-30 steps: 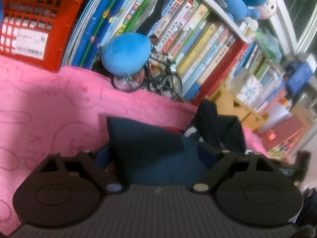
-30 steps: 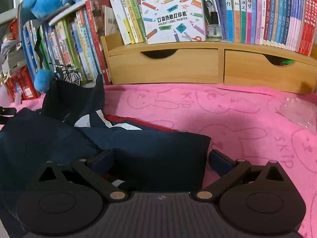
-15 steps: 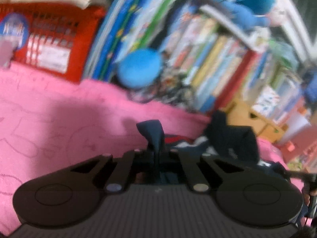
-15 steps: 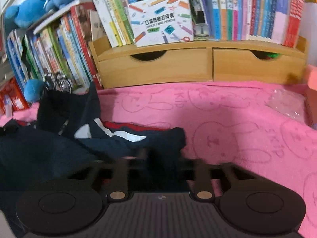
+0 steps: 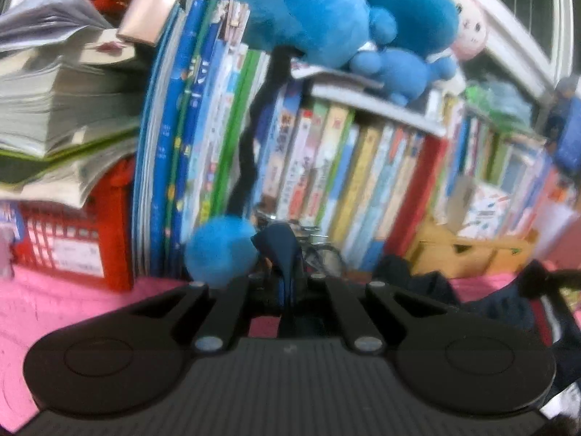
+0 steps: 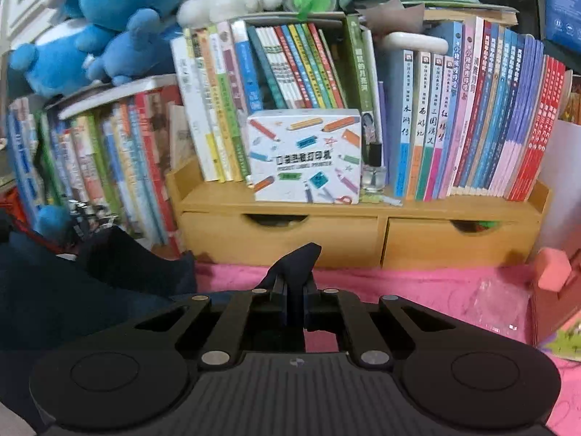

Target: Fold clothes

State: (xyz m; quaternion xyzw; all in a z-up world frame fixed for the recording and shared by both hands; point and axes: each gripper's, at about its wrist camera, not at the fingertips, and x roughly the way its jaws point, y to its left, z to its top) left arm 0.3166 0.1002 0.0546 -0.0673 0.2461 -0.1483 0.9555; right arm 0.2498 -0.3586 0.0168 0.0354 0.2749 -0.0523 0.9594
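Note:
A dark navy garment (image 6: 65, 290) with red and white trim lies bunched on the pink cloth (image 6: 417, 290). My right gripper (image 6: 295, 290) is shut on a pinched corner of it, and a tuft of fabric (image 6: 297, 258) sticks up between the fingers. My left gripper (image 5: 288, 283) is shut on another corner of the navy garment (image 5: 281, 250), lifted off the pink cloth (image 5: 54, 309). The rest of the garment (image 5: 483, 301) trails down to the right in the left wrist view.
Rows of upright books (image 6: 472, 127) stand on a wooden drawer unit (image 6: 363, 236) at the back. A white printer box (image 6: 307, 156), blue plush toys (image 5: 326, 11), a red crate (image 5: 72, 247), a small toy bicycle (image 6: 87, 214) and a clear plastic bag (image 6: 497, 290) are nearby.
Both grippers went from open around the garment's edge to shut on it. Both then rose, lifting the pinched corners; the views tilted up toward the bookshelf.

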